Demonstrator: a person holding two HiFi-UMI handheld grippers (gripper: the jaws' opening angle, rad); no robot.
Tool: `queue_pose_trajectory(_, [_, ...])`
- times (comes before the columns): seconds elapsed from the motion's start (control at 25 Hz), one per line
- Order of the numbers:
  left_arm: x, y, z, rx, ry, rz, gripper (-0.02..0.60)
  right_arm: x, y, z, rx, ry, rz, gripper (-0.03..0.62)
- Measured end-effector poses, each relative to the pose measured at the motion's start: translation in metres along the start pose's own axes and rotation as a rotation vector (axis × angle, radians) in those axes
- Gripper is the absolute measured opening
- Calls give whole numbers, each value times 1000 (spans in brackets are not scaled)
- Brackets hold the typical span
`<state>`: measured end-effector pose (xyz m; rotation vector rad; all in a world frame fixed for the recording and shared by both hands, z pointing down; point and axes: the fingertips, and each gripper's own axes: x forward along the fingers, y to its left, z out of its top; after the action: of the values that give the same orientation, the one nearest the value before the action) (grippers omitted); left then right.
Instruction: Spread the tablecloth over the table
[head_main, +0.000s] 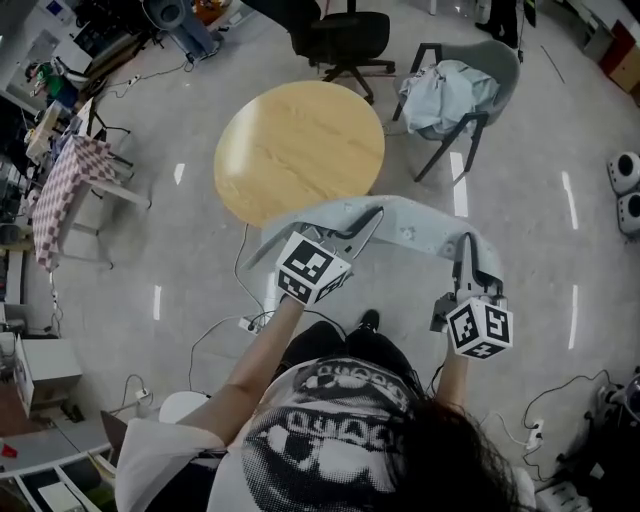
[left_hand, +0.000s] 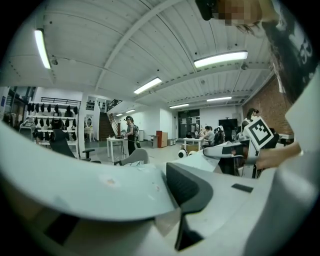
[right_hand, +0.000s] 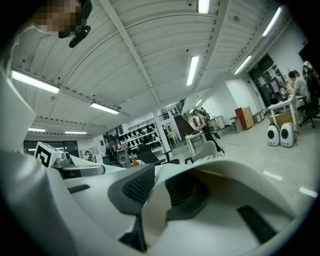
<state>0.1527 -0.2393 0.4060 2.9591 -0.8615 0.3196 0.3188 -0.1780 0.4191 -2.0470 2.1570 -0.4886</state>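
A round wooden table (head_main: 300, 150) stands bare in front of me in the head view. A pale grey tablecloth (head_main: 410, 222) hangs stretched in the air between my two grippers, just short of the table's near edge. My left gripper (head_main: 365, 222) is shut on the cloth's left end. In the left gripper view the tablecloth (left_hand: 100, 185) drapes over one jaw and is pinched at my left gripper (left_hand: 172, 212). My right gripper (head_main: 468, 248) is shut on the right end. There the tablecloth (right_hand: 155, 207) is clamped at my right gripper (right_hand: 152, 197).
A grey chair (head_main: 490, 70) holding a heap of pale fabric (head_main: 445, 95) stands right of the table. A black office chair (head_main: 345, 40) is behind it. A checked cloth (head_main: 65, 190) covers a table far left. Cables (head_main: 220, 330) lie on the floor by my feet.
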Motion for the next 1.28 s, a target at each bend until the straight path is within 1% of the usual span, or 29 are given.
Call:
queue_pose_trajectory(0.28, [39,11,24,47,4,-92,71,12,-17,26,4,-54,-42,67])
queue_pose_trajectory(0.52, [84,16,48,108,-38,-178,71,21,-39,55,8,-136,-97,66])
queue_pose_trajectory(0.76, [132,26,92,191,-96,-292,71,34,-55,98,-38,-229,-170,69])
queue_pose_trajectory(0.96, [169,40,143,290,-177,-403,69,47,-56,140,-78,-334,-244,72])
queue_pose_trajectory(1.08, [189,58,168,331,-212,-472,69,64,-51,158,-92,-376,-286,74])
queue_pose_trajectory(1.28, [217,100,195,359,-223,-555,69,106,-37,174,-88,-402,-333,77])
